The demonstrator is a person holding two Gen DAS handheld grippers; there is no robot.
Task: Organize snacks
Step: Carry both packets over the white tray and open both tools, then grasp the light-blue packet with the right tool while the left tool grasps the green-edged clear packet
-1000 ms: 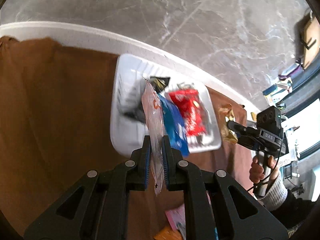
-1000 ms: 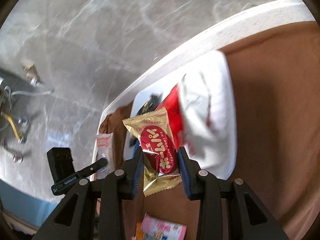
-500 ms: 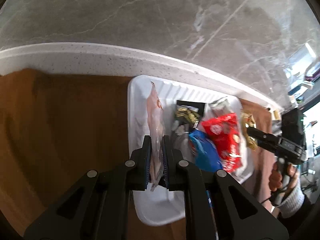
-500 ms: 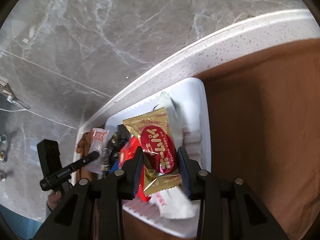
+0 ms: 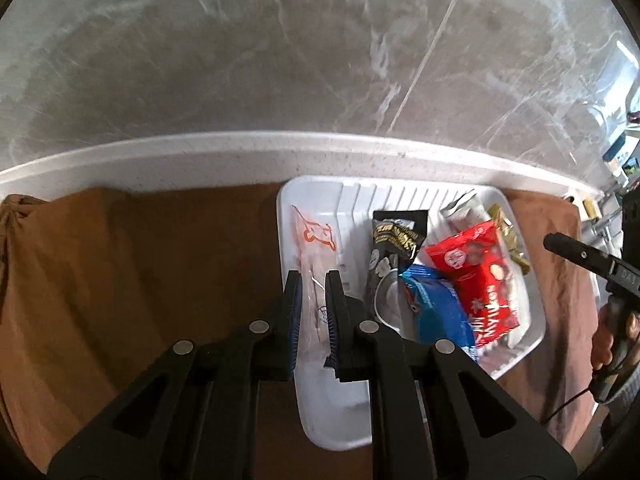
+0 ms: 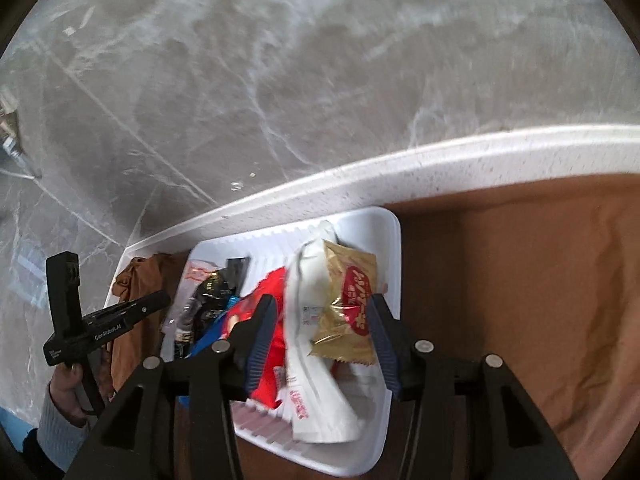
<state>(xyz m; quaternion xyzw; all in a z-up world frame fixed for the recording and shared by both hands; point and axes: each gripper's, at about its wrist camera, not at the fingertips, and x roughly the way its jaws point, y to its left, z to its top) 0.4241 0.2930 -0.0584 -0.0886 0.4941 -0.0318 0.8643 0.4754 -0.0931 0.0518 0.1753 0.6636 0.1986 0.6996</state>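
Note:
A white tray (image 5: 320,420) lies on a brown cloth and holds several snack packets: black (image 5: 394,248), blue (image 5: 434,308), red (image 5: 478,280) and white (image 6: 316,364). My left gripper (image 5: 313,300) is over the tray's left end, jaws slightly apart around a clear packet with orange print (image 5: 314,248) that lies in the tray. My right gripper (image 6: 320,332) is open wide over the tray (image 6: 384,432). The gold and red packet (image 6: 350,304) lies loose between its jaws on the white packet.
The brown cloth (image 5: 140,280) covers a white counter edge (image 5: 200,152) against a grey marble wall. The right gripper shows at the right edge of the left wrist view (image 5: 580,258); the left gripper shows at the left of the right wrist view (image 6: 104,320).
Both grippers came down over the tray. The right jaws opened and let the gold and red packet drop into the tray. The left jaws loosened and the clear packet now lies flat in the tray.

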